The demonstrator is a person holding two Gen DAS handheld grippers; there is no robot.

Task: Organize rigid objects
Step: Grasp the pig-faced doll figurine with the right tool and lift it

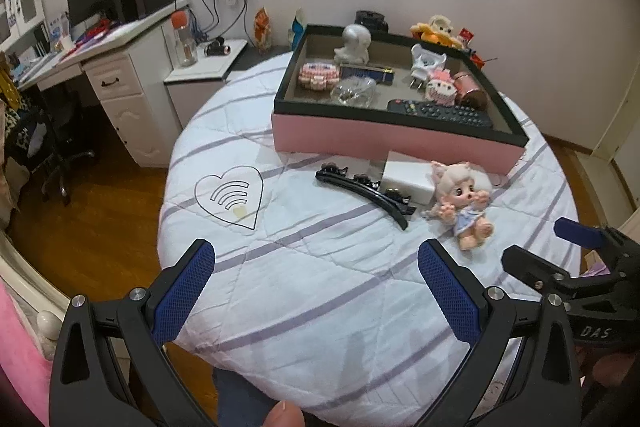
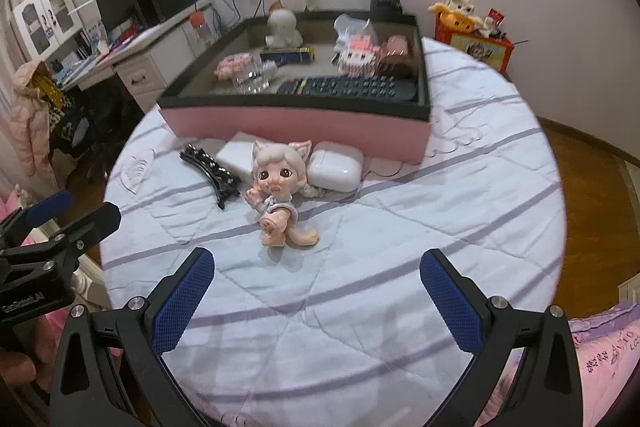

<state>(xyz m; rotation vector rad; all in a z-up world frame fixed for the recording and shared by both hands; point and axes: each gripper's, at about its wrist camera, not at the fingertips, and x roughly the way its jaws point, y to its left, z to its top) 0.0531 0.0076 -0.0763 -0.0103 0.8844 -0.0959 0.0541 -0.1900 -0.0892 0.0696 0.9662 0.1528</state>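
White case [image 2: 335, 170], perhaps earbuds, behind doll [image 2: 280, 187].

Both grippers are showing matte black angular frames with triangular cutouts. The left gripper [image 1: 316, 291] and right gripper [image 2: 318, 297] are each carrying blue, mesh-textured finger pads [image 1: 186, 293] and gleaming silver round screws at the pivots. White lettering is showing on each body's side.
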